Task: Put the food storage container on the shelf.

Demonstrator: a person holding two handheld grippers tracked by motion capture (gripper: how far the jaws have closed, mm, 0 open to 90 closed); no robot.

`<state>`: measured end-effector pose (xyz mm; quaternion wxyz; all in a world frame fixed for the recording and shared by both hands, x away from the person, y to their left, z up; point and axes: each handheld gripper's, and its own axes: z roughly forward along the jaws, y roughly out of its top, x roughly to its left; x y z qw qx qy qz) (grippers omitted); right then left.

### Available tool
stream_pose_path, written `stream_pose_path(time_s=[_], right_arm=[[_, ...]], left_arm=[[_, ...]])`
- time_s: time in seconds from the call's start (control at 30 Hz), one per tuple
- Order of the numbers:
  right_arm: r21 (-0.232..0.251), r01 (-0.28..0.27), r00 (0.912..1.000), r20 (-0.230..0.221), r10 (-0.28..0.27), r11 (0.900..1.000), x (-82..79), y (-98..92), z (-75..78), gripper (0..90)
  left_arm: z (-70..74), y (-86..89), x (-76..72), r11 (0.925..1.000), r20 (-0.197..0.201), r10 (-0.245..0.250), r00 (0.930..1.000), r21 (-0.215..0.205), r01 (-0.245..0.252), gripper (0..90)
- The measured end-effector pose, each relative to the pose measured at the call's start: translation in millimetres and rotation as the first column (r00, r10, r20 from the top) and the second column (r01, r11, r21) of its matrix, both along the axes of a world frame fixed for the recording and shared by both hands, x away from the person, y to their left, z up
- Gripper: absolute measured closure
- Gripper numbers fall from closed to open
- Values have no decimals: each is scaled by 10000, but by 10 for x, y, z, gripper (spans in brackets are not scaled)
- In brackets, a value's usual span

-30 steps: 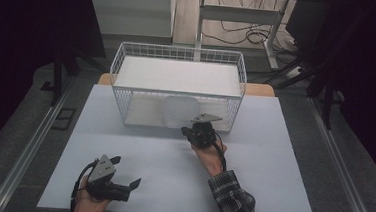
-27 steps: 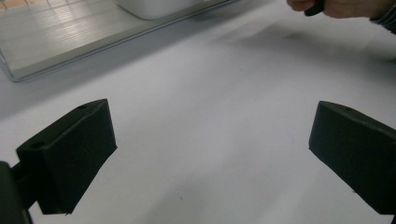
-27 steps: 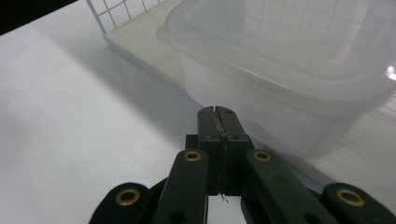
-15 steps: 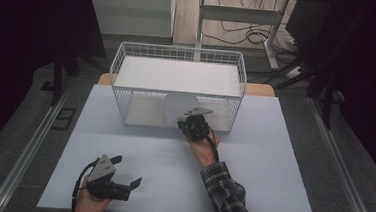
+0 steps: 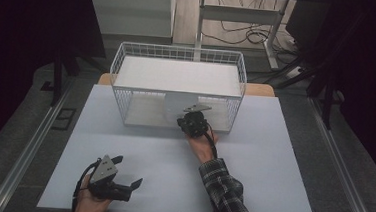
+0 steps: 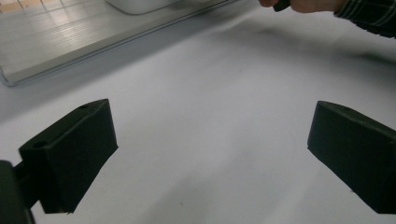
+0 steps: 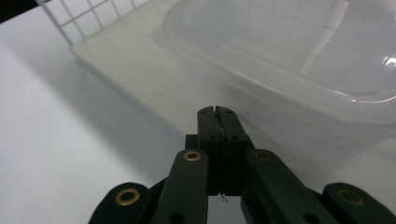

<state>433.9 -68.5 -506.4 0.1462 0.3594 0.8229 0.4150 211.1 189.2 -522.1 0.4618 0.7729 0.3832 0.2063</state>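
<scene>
A white wire rack [image 5: 123, 71] stands at the back middle of the white table [image 5: 271, 172], with a white board on top and another as its floor. A translucent plastic container [image 5: 175, 107] rests on the lower board [image 7: 140, 65] and looms large as the container [image 7: 299, 60] in the right gripper view. My right gripper [image 5: 191, 120] is at the rack's open front, its jaws shut on nothing, tips [image 7: 218, 111] just short of the container. My left gripper [image 5: 130, 171] rests near the table's front left, wide open over bare table [image 6: 210, 140].
The rack's wire wall [image 7: 88, 21] rises to the left of the right gripper's jaws. In the left gripper view the rack's floor board [image 6: 70, 42] lies ahead to the left and the person's other hand [image 6: 308, 4] at the top right. Dark floor and cables [image 5: 246, 35] surround the table.
My right gripper has moved forward and slightly left, up to the rack's front opening. The left gripper has stayed in place, still open.
</scene>
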Motion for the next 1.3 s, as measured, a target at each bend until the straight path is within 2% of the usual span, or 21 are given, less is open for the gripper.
stream_pose_path(time_s=[0.23,0.27,0.5,0.77,1.1,1.3], right_arm=[[191,-578,9978,-323,584,9981,-130,-8,76,722],[114,-639,9976,-256,641,9979,-149,-11,86,704],[188,-733,9970,-240,737,9971,-263,-73,170,580],[-10,-838,9964,-146,838,9965,-397,-126,202,445],[-235,-841,9964,34,842,9962,-580,-214,230,290],[-182,-995,9950,-84,993,9949,-697,-309,244,229]], left_arm=[[-22,12,27,10000,-117,-20,9999,-96,19,26],[-22,12,27,10000,-117,-20,9999,-96,19,20],[-35,6,44,9997,-228,-192,9996,-177,188,25],[-51,5,61,9992,-403,-336,9986,-213,327,46],[-71,-13,74,9992,-476,-403,9981,7,404,44],[-82,-20,87,9993,-817,-373,9960,24,376,41]])
